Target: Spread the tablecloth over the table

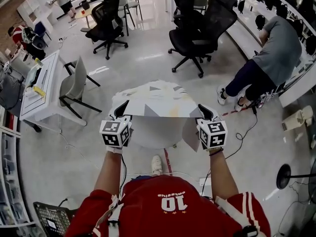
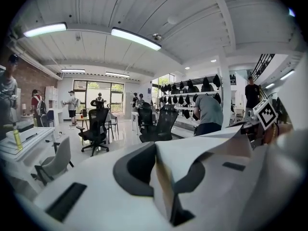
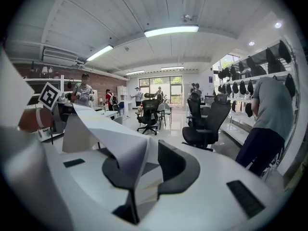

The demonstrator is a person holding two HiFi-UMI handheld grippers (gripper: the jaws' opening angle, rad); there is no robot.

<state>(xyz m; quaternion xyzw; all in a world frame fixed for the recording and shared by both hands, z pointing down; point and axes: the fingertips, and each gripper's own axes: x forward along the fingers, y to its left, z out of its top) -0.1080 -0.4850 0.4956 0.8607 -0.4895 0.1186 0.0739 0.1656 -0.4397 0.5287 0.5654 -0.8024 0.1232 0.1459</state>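
A pale tablecloth with faint grey and yellow shapes hangs spread out above a small round white table. My left gripper pinches its near left corner and my right gripper pinches its near right corner, where a flap droops. In the left gripper view the cloth runs off to the right from between the dark pads of the left gripper. Seen from the right gripper view, a fold of cloth goes down into the narrow gap of the right gripper.
A white desk and a grey chair stand to the left. Black office chairs are beyond the table. A person bends over at a counter on the right. A cable lies on the floor.
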